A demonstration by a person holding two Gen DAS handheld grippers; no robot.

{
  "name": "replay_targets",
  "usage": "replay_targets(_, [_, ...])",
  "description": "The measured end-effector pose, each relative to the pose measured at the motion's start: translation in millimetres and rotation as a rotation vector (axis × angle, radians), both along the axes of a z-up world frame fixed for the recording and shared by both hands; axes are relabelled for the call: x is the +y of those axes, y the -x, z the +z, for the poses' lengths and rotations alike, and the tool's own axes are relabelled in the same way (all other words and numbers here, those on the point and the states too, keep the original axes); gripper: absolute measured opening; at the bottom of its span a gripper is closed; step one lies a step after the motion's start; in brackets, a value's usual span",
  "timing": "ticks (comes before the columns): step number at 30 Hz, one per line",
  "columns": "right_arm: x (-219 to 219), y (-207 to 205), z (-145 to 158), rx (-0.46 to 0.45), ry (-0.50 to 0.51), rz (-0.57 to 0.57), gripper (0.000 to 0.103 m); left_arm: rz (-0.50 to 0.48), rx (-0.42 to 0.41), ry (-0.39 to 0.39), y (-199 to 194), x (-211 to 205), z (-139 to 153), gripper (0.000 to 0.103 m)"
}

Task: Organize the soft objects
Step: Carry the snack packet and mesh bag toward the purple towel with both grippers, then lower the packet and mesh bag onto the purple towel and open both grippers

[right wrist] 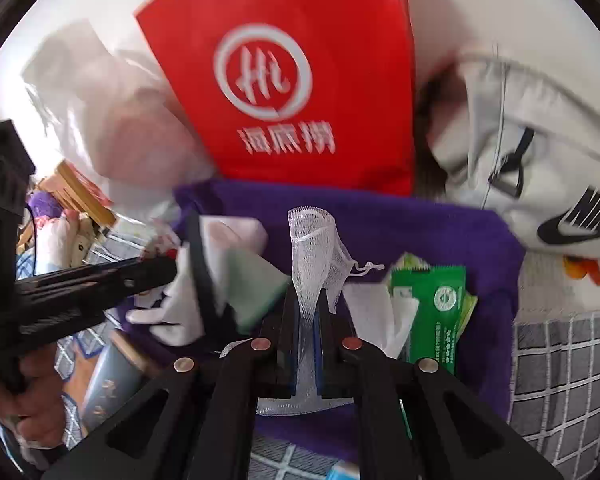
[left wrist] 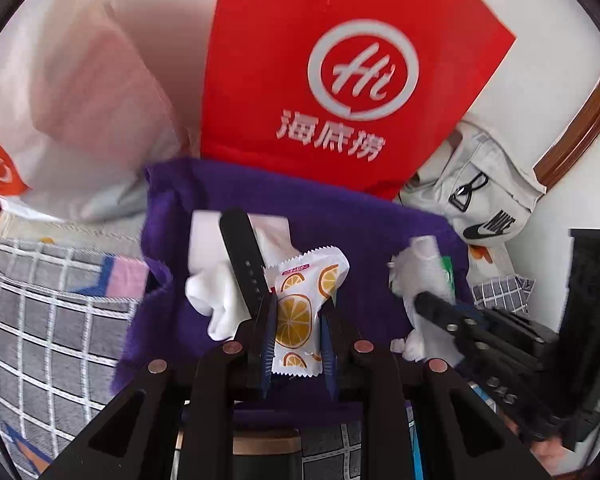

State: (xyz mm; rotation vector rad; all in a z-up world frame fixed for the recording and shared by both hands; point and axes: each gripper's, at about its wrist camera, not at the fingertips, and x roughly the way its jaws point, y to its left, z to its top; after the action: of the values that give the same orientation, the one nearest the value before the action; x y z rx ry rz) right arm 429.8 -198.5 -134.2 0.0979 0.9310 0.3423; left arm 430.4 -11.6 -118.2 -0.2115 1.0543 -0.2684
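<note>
The left gripper (left wrist: pixel 296 330) clamps an orange-print packet (left wrist: pixel 300 316) while the right gripper (right wrist: pixel 308 334) pinches a white mesh pouch (right wrist: pixel 314 256), both above the purple cloth (right wrist: pixel 420 216).

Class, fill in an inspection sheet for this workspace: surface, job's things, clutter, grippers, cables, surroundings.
Surface: purple cloth over a checked sheet.
Job's things: orange-print packet, white mesh pouch, green packet, black strap, white tissue.
Clutter: red bag, white Nike bag.
Grippers: left gripper shut on the packet; right gripper shut on the pouch.
Cables: nothing seen.
Surroundings: white wall.
</note>
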Motion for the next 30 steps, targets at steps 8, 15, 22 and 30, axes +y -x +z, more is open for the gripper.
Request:
replay_targets(8, [3.5,-13.0,-35.1,0.089,0.018,-0.001,0.01,-0.045,0.062,0.013,-4.5,-7.4,-21.1,0.02])
replay_targets(15, [-1.3,-16.3,-38.7,0.091,0.002,-0.036,0.023,-0.046,0.084,-0.003,-7.2,-14.9,-30.2,0.02])
replay_targets(22, [-5.2,-13.9,-30.2,0.05,0.013,-0.043,0.047,-0.039,0.087,0.011,-9.0,-19.4,-32.2,0.021])
replay_targets(30, [-3.4,-7.6,-16.3,0.027,0.009,-0.018,0.058,-0.04,0.099,0.042,-9.9,-20.1,-33.2,0.031])
